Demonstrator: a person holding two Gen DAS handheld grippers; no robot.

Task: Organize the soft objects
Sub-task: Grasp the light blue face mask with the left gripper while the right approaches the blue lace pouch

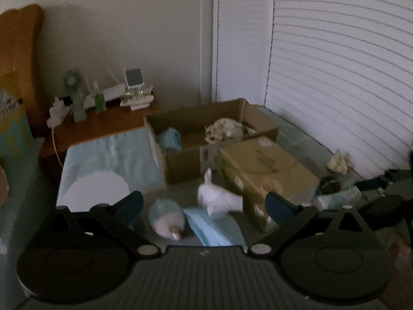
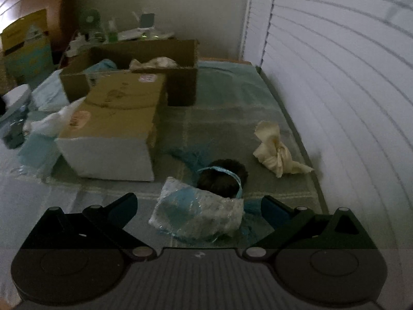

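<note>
Here the left gripper [image 1: 204, 206] hovers with its fingers [image 1: 130, 205] spread wide and holding nothing, above a white plush toy [image 1: 219, 199] at lower centre of its frame. Just to the left of that toy lies a rounded blue-and-pink soft toy [image 1: 166, 218], and a light blue cloth [image 1: 214, 228] sits beside both, at the bottom centre. An open cardboard box [image 1: 180, 155] stands in the middle of the frame, with a cream patterned plush [image 1: 224, 129] and a blue soft item [image 1: 170, 137] inside it. A closed brown box [image 1: 265, 170] lies right of the white toy.

In the right wrist view, the right gripper [image 2: 198, 213] is likewise wide apart and empty, poised over a crinkled clear plastic bag [image 2: 198, 211] at lower centre. A dark furry object [image 2: 222, 178] lies just behind the bag, touching it. A cream cloth bundle [image 2: 276, 152] rests on the green bedspread [image 2: 232, 113] at centre right, near the white slatted doors [image 2: 348, 77].
</note>
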